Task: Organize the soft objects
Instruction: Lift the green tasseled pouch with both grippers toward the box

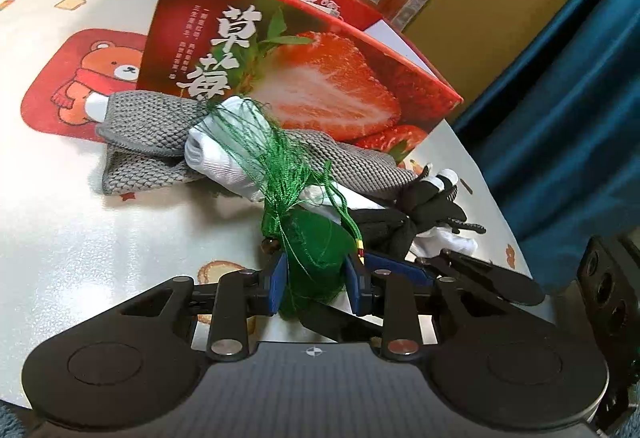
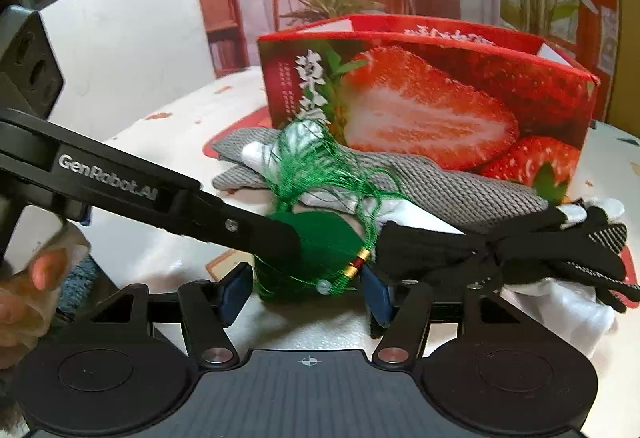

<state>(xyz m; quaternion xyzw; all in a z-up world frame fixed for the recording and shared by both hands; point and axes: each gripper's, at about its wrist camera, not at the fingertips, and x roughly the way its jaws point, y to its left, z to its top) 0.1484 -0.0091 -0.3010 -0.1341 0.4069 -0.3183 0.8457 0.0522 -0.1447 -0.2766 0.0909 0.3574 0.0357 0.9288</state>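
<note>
While the left claw (image 1: 316, 280) squeezes a green pouch (image 1: 314, 252) with long threads just above the desk (image 1: 120, 238), the right claw (image 2: 306, 292) stands open around that pouch (image 2: 320, 250), pads not touching.

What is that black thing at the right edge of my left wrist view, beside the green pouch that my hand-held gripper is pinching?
Observer: That is the right hand-held gripper. Its own camera shows its jaws standing open on either side of the green pouch, with the pads off it.
Operator: Is somebody actually holding mine?
Observer: Yes. A person's hand shows at the left edge of that view, below the body of the left hand-held gripper.
Operator: Is there anything on the pouch that I can't see?
Observer: A white bead on its cord, near the gold and red beads.
</note>
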